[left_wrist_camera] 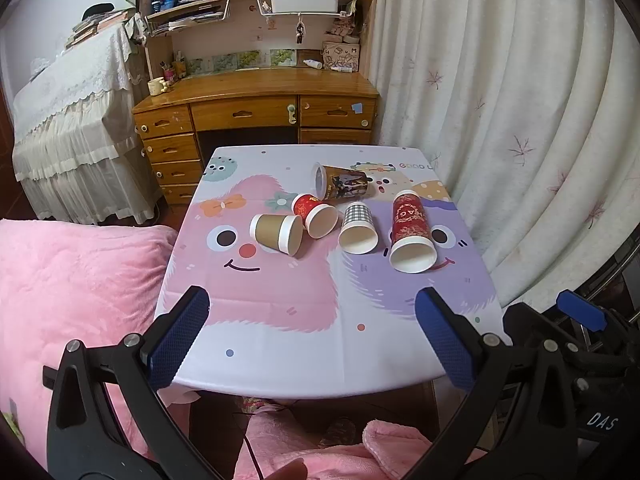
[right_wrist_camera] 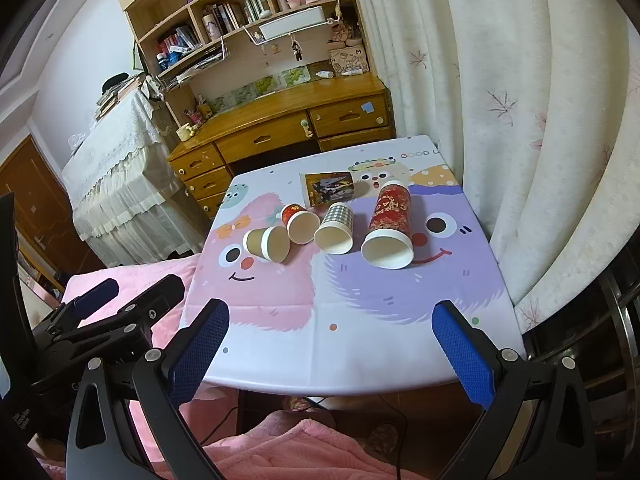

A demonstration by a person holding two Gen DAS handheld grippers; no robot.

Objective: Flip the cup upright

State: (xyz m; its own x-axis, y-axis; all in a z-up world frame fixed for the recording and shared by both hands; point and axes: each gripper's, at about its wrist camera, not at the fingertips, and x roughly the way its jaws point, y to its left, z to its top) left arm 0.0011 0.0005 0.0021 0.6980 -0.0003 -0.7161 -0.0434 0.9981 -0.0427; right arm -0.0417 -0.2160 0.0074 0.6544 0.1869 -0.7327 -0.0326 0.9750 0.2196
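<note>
- While both tools hover short of the near table edge, nothing is gripped: the left gripper (left_wrist_camera: 310, 340) has its blue-padded fingers spread wide apart, and the right gripper (right_wrist_camera: 332, 344) is just as wide, empty.
- Five paper cups lie on their sides ahead of both grippers, on the small table with a pastel cartoon-monster cloth (left_wrist_camera: 320, 360).
- Front row, mouths toward the grippers: plain brown kraft paper cup with white rims (left_wrist_camera: 277, 234) ahead-left, small red paper cup (left_wrist_camera: 315, 216) touching it, grey-checked paper cup (left_wrist_camera: 358, 228), tall red-and-gold patterned paper cup (left_wrist_camera: 412, 236) ahead-right.
- Dark picture-printed paper cup (left_wrist_camera: 342, 182) lies crosswise, farthest out.
- Judgement: wide jaws suit a cup's girth; the open mouths facing inward invite a side grasp and tilt.
- Tall red cup sits nearest the right gripper's line; likely first. None upright yet.
</note>
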